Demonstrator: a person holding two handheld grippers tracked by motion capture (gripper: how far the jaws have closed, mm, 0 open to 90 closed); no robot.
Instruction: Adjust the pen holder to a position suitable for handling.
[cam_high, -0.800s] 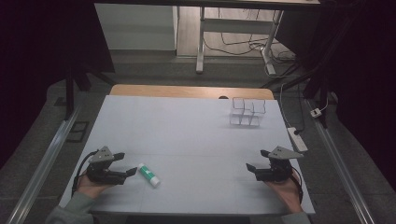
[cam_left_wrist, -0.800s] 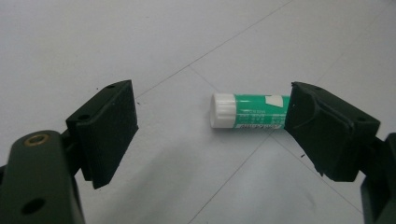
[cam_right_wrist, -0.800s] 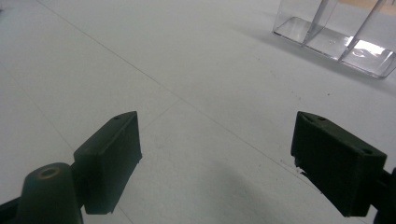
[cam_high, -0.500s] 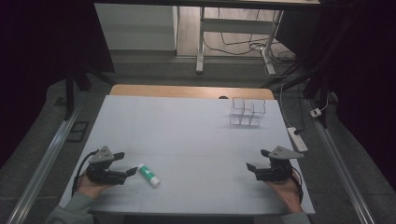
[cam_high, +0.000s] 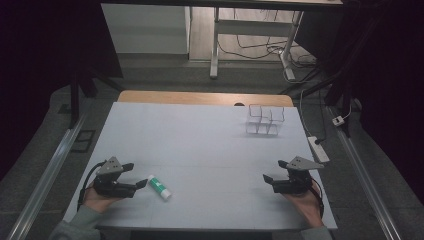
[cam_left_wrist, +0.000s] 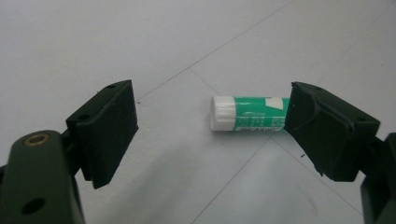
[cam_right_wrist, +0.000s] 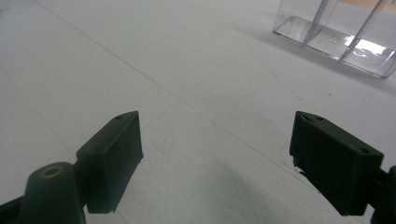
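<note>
Lying just ahead of the left tool (cam_high: 135, 175), whose jaws gape, is a glue stick (cam_high: 159, 186).

Clear plastic compartment organizer (cam_high: 265, 121) at far right of white table (cam_high: 200, 135); white power strip (cam_high: 318, 148) just off right edge.

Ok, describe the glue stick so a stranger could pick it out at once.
Start at the white table and go to its near left corner, where the left gripper rests. Just beside its jaws lies the glue stick, the small green tube with a white cap.

Glue stick (cam_high: 159, 187), clear organizer (cam_high: 265, 120) on table (cam_high: 200, 145)
</note>
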